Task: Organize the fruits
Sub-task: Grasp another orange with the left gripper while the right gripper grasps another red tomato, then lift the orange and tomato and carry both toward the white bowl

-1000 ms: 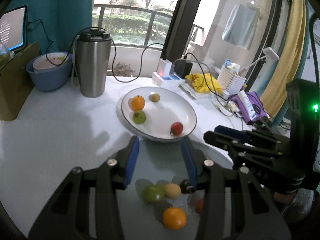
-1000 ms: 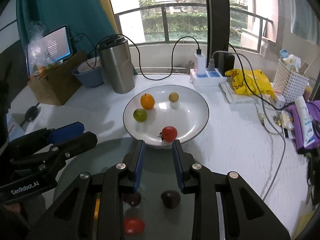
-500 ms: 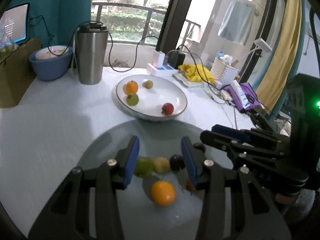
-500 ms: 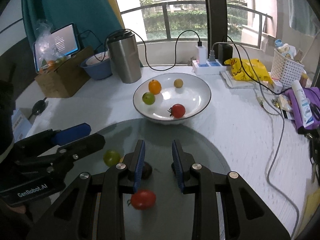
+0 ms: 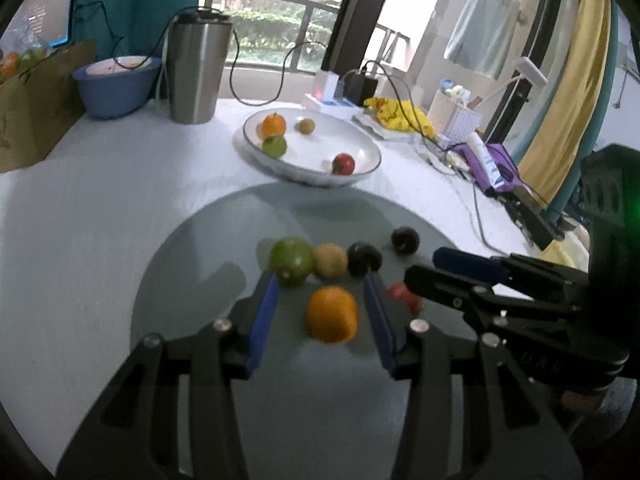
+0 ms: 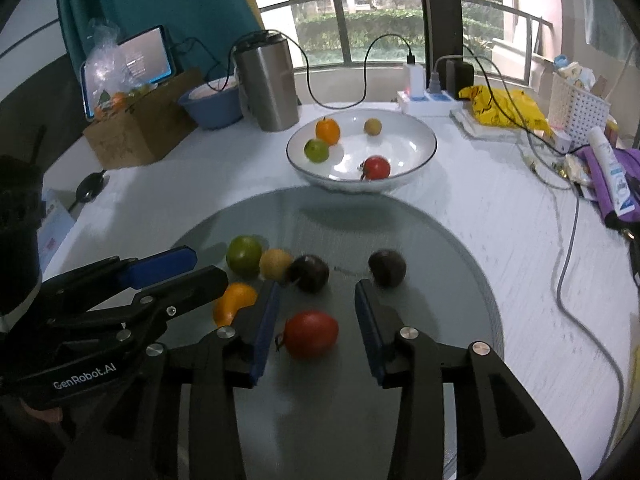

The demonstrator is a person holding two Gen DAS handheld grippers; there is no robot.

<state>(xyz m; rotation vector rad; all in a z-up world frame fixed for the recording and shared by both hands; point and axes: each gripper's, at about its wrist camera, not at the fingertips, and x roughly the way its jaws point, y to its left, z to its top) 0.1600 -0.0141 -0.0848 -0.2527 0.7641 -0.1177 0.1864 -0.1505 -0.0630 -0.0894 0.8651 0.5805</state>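
On the grey round mat [image 5: 200,272] [image 6: 440,248] lie a green fruit [image 5: 291,259] [image 6: 243,255], a tan fruit [image 5: 329,260] [image 6: 275,264], two dark fruits [image 5: 363,259] [image 5: 405,240] [image 6: 309,273] [image 6: 387,268], an orange [image 5: 332,314] [image 6: 234,303] and a red tomato [image 6: 311,334] [image 5: 406,295]. My left gripper [image 5: 322,286] is open with the orange between its fingers. My right gripper [image 6: 316,292] is open with the tomato between its fingers. A white bowl [image 5: 360,148] [image 6: 420,136] behind the mat holds an orange, a green fruit, a tan fruit and a tomato.
A steel flask [image 5: 196,68] [image 6: 270,84], a blue bowl [image 5: 116,84] and a cardboard box [image 6: 136,128] stand at the back left. A power strip [image 6: 428,100], cables, a yellow bag [image 6: 500,108], a white basket [image 6: 580,108] and a purple pouch [image 6: 608,176] crowd the right.
Both grippers have drawn back and lowered toward the mat. The orange now sits between the left fingers and the tomato between the right fingers. The right jaws have opened wider.
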